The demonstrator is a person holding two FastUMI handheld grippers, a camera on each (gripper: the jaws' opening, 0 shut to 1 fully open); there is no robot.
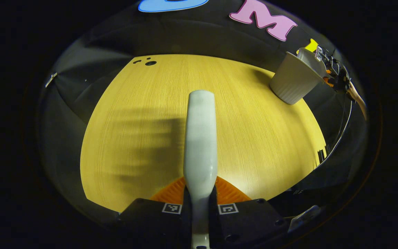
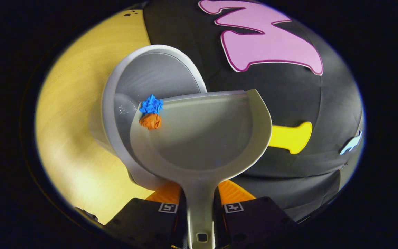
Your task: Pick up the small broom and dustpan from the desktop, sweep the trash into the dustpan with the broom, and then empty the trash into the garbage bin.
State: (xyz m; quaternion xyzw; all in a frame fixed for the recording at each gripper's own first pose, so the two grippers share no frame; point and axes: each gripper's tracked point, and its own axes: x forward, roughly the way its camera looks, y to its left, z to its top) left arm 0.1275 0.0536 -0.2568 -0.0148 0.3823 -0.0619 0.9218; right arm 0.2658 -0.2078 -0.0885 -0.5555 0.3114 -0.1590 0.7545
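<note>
**Pale plastic dustpan tipped over the bin's mouth**

Pale plastic runs straight up from the right tool (image 2: pixel 200 207), which is clenched on the dustpan (image 2: pixel 206 138) handle; the long axis points to 12 o'clock in the right gripper view. The pan is tilted toward 10 o'clock, where two crumpled scraps, an orange scrap (image 2: pixel 150 121) and a blue scrap (image 2: pixel 151 104) just above it, sit at the pan's low corner, right at its lip. Beyond that corner, also at 10 o'clock, gapes the garbage bin (image 2: pixel 157 72), its rim under the lip. I judge the coming move needs more tilt that way so both scraps drop in.

In the left gripper view, the left tool (image 1: pixel 200 207) grasps the broom (image 1: pixel 200 138) handle, which runs to 12 o'clock above the wooden desk (image 1: pixel 143 138). The bin stands far off at 2 o'clock, so the right hand is nearer.
</note>
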